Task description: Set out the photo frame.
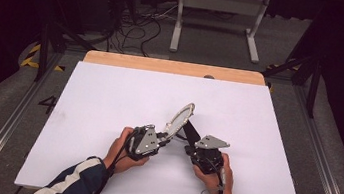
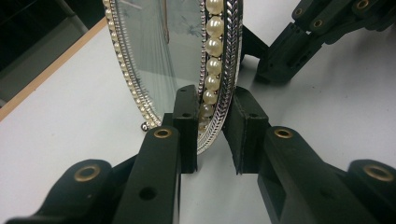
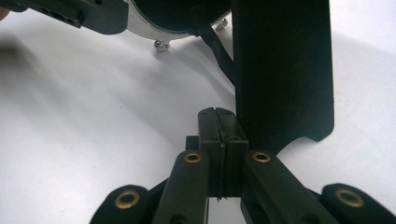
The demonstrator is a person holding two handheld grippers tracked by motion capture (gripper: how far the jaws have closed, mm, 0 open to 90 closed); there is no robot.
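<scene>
White table top (image 1: 109, 99) with a bare wooden strip (image 1: 174, 67) along its far edge. Grey floor (image 1: 2, 105) around it. Far side: white metal stand (image 1: 219, 20), tangle of black cables (image 1: 136, 29) to its left. Surroundings dark; yellow-black tape (image 1: 31, 56) far left.

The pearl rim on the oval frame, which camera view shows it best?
The left gripper view: the pearl rim fills the foreground, each bead distinct between the jaws. The high view shows it as a pale edge; the right gripper view catches just its silvery bottom.
</scene>
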